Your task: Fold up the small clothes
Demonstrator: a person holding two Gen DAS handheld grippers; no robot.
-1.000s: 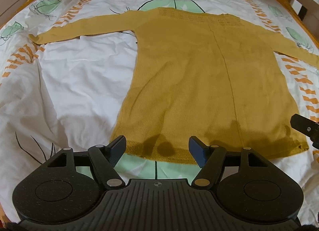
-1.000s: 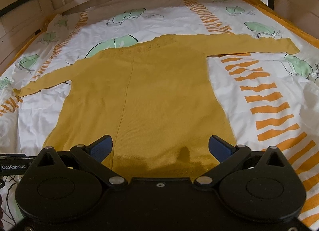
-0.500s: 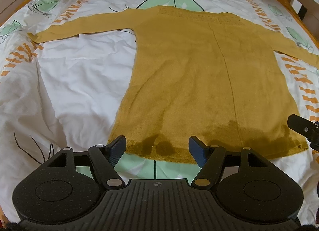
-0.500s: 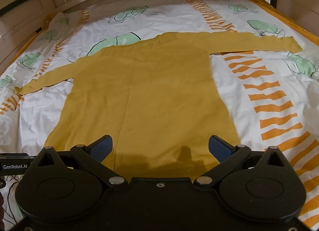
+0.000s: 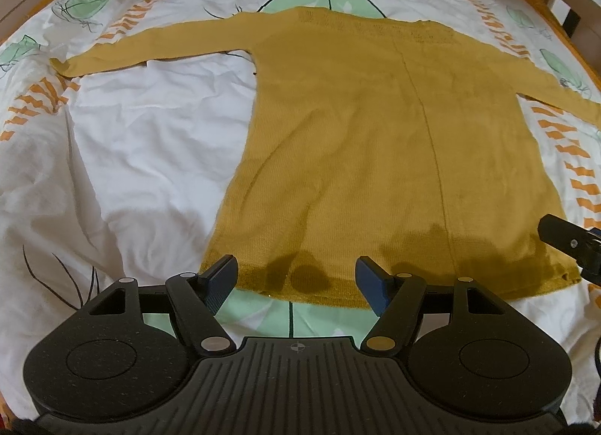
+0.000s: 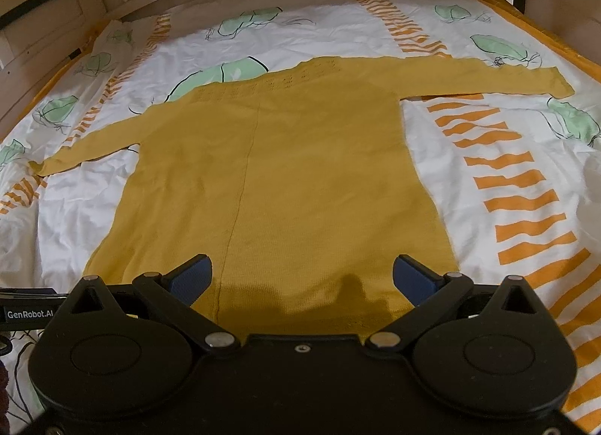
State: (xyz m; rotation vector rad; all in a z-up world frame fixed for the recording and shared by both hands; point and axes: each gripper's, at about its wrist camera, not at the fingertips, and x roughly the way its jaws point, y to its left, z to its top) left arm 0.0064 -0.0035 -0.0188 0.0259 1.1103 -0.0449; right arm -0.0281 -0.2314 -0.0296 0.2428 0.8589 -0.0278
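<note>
Two wide-spread fingers of the left gripper [image 5: 296, 279] hover at the hem of a mustard knit sweater [image 5: 375, 142], spread flat with sleeves out on a printed bedsheet [image 5: 150, 142]. From the right wrist, the right gripper [image 6: 302, 277], equally agape and empty, frames the sweater's [image 6: 278, 179] near edge. Soft, light and limp, the knit likely wants pinching at hem corners or cuffs.

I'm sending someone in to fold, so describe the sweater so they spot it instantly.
On the bed, over the white duvet printed with green leaves and orange stripes, lies the sweater. It is spread flat, sleeves out, the only plain mustard-yellow piece there.
</note>
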